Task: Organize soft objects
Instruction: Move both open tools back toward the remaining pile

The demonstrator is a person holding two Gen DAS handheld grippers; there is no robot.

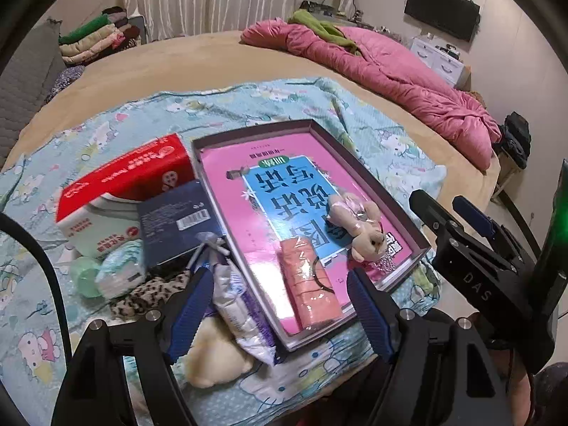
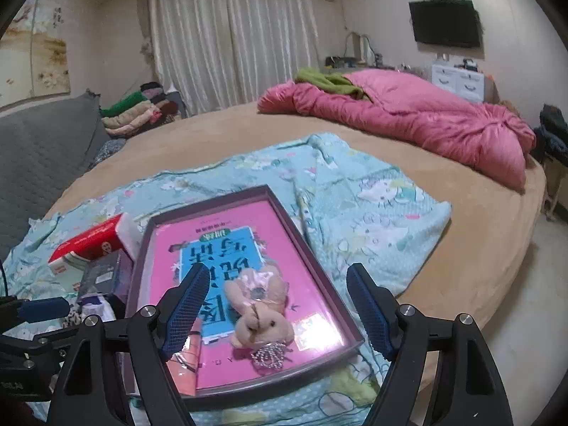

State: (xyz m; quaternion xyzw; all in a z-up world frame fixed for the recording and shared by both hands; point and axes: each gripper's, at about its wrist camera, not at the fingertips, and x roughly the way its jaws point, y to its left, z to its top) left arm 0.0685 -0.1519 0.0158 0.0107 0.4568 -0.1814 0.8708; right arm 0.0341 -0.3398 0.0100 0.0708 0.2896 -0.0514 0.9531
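A shallow box tray (image 1: 312, 125) (image 2: 298, 230) with a pink book inside lies on a blue cartoon blanket (image 1: 248, 103) (image 2: 372, 206). In it lie a beige plush rabbit (image 1: 358, 223) (image 2: 261, 314) and a wrapped pink pack (image 1: 309, 284). My left gripper (image 1: 280, 305) is open above the tray's near left edge. A white plastic packet (image 1: 238, 305) and a cream plush toy (image 1: 213, 358) lie between its fingers, outside the tray. My right gripper (image 2: 275, 305) is open, its fingers either side of the rabbit. It also shows in the left wrist view (image 1: 451, 209).
Left of the tray lie a red tissue pack (image 1: 120, 177), a dark blue box (image 1: 177, 220), a small patterned pack (image 1: 120, 269), a green lid (image 1: 85, 277) and leopard cloth (image 1: 149, 291). A pink duvet (image 2: 408, 120) lies far right, folded clothes (image 2: 138, 110) far left.
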